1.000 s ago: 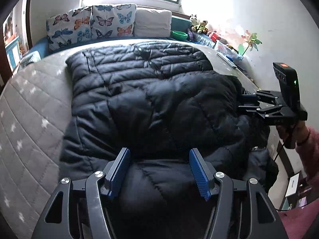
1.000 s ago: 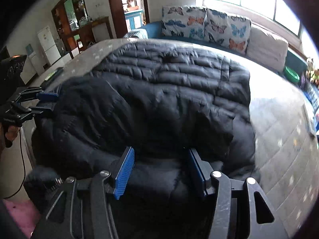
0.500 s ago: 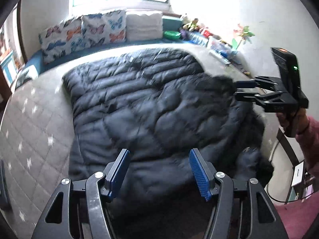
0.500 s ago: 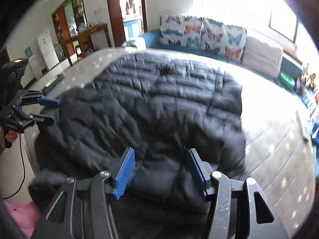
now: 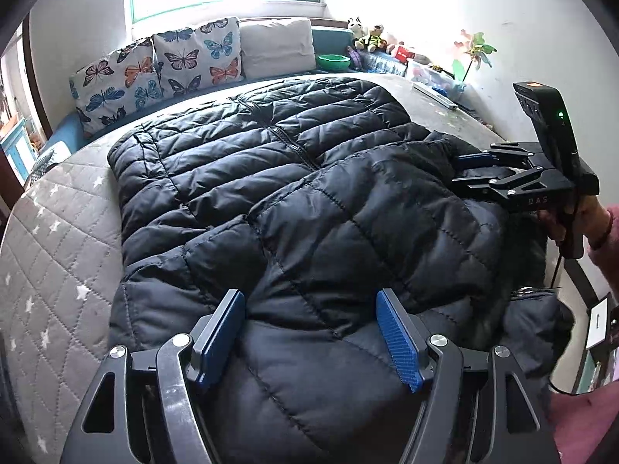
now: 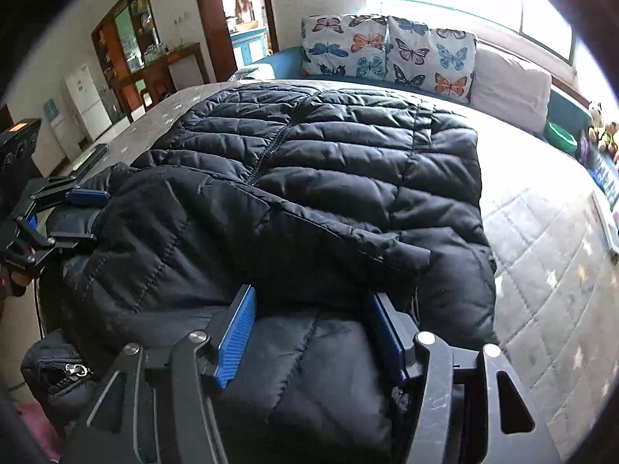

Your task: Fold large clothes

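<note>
Quilted jacket [image 5: 309, 208] — faintly glossy cloth

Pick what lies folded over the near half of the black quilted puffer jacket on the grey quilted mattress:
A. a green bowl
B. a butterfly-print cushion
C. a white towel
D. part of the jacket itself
D: the black quilted puffer jacket has its own near portion doubled back over its zipped front on the grey quilted mattress.

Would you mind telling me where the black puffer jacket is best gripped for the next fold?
I would take the black puffer jacket by its thick near edge, approaching low from the person's side. That edge bulges off the mattress, so fingers can straddle it. The left gripper and right gripper are already open around it, spaced apart.
</note>
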Motion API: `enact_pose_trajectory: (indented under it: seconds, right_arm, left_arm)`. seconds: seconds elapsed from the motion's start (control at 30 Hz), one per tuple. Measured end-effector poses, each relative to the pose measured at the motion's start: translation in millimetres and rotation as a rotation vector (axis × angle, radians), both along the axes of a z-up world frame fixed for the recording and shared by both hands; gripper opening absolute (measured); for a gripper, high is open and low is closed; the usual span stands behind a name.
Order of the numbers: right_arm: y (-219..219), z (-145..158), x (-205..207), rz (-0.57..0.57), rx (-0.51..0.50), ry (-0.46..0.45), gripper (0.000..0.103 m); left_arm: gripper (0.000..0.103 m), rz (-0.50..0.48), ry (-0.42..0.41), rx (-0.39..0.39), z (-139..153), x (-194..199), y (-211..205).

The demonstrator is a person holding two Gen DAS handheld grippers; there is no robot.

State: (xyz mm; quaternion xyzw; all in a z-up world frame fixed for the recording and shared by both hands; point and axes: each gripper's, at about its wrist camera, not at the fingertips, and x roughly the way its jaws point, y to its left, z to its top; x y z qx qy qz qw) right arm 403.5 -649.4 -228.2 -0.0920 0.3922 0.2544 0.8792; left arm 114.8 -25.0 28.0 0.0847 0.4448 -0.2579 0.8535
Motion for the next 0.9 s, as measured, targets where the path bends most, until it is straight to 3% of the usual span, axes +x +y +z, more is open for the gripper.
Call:
enact_pose_trajectory:
  seconds: [0.17, 0.37, 0.57, 0.7, 0.9]
  right_arm:
    - [1.2, 23.9, -24.1, -0.007, -0.088, -0.047, 0.065]
    - [-9.4, 44.0, -77.0, 0.062, -0.137, -0.121, 0.065]
    - [-12.1, 29.6, -123.6, 0.129, -0.227, -0.118, 0.065]
    - [-12.7, 14.9, -147.8, 0.171, -0.293, -0.104, 0.065]
    - [-17.0, -12.4, -164.4, 0.193, -0.404, -0.077, 0.065]
  left_arm:
    - [0.074, -0.103, -0.068, 0.019, 28.7, -45.2, 2.4]
    - [0.077, -0.279, -0.14, 0.176, 24.2, -120.4, -7.5]
    - [0.077, -0.448, -0.171, 0.29, -15.1, -167.4, -41.0]
    - [0.077, -0.519, -0.194, 0.324, -34.1, -180.1, -63.3]
    - [0.077, -0.52, -0.238, 0.277, -38.7, -181.6, -77.3]
